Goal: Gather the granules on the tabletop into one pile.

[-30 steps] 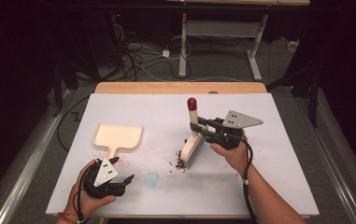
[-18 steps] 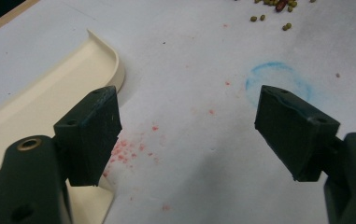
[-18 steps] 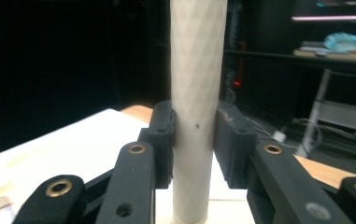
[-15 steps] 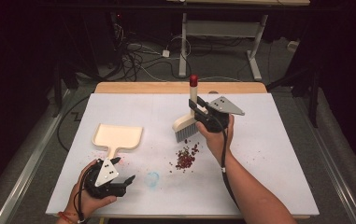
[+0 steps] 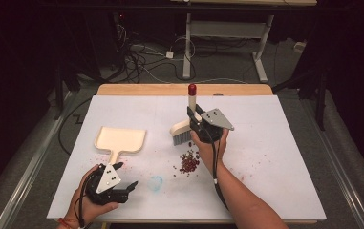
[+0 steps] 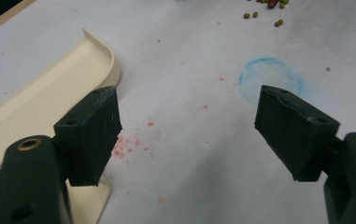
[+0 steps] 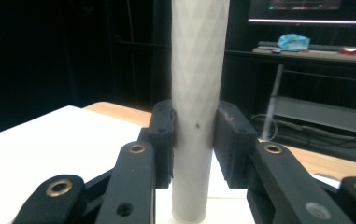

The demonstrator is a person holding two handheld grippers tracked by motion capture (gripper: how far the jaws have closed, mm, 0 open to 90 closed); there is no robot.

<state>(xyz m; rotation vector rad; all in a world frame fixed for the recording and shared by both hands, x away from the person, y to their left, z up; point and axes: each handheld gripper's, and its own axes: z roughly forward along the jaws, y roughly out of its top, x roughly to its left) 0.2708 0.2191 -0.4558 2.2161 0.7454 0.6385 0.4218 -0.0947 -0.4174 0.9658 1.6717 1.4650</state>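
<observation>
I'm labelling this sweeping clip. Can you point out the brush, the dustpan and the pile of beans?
brush (image 5: pixel 181 134): high view, on the bristle head.
dustpan (image 5: pixel 120 140): high view, on the bare pan floor.
pile of beans (image 5: pixel 188 162): high view, on the middle of the heap.

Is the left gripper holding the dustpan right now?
No, in the left gripper view the left gripper has its jaws spread wide with only bare table between them, and the dustpan lies beside its left jaw.
</observation>
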